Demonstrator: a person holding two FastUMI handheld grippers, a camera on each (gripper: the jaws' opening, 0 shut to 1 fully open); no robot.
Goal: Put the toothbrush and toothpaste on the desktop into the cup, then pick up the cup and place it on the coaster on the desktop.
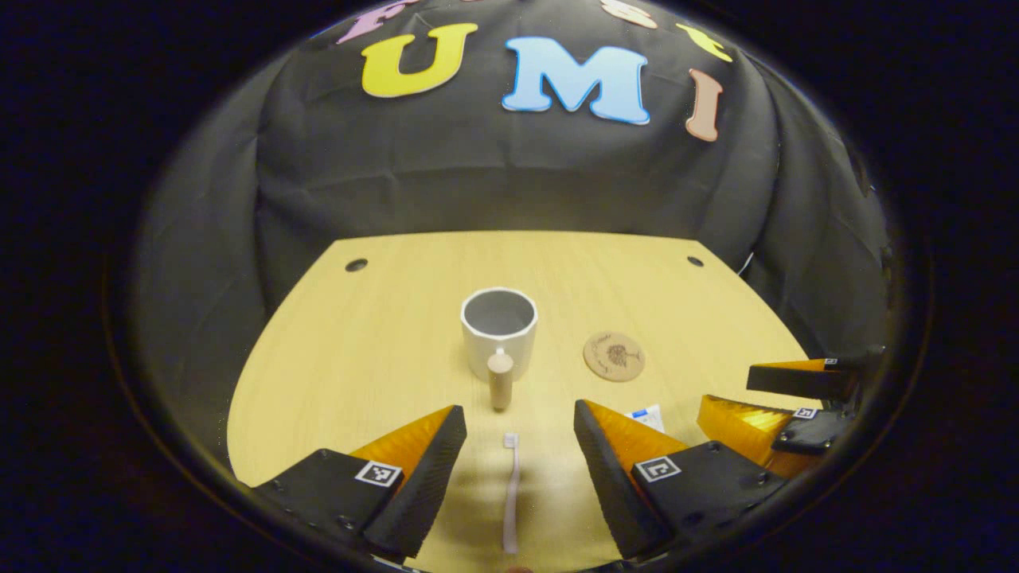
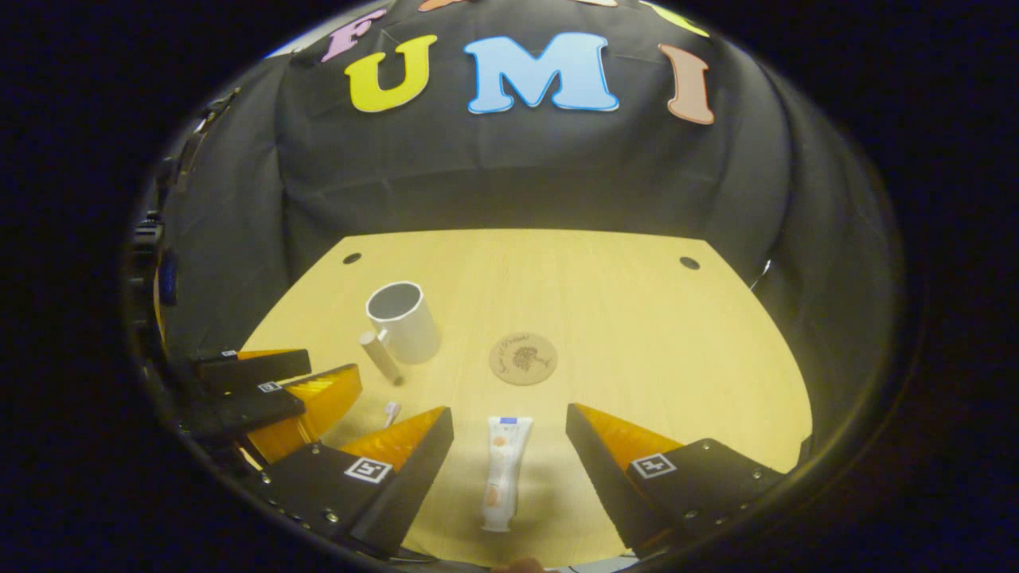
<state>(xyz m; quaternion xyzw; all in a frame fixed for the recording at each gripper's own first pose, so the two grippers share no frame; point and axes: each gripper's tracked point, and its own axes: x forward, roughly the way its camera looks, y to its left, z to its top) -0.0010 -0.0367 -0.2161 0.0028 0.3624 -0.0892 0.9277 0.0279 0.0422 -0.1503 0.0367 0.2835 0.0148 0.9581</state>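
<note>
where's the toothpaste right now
In the right gripper view the toothpaste lies flat on the desk between the open right gripper fingers, nearer than the coaster.

One cup [image 1: 499,332], one coaster [image 1: 614,356], one toothbrush [image 1: 510,493], one toothpaste [image 2: 504,471].

- We were in a recording booth, not a home: black cloth [image 1: 509,175] hung in folds behind and beside the desk.
- The desk [image 1: 382,318] was a pale wood-look top with two cable holes near its far corners, as in an office.
- On it we saw bathroom things laid out like props: a cup [image 1: 499,330], a coaster [image 1: 614,356], a toothbrush [image 1: 510,493] and toothpaste [image 2: 503,471].
- Light fell on the desk; the surroundings were dark.
</note>
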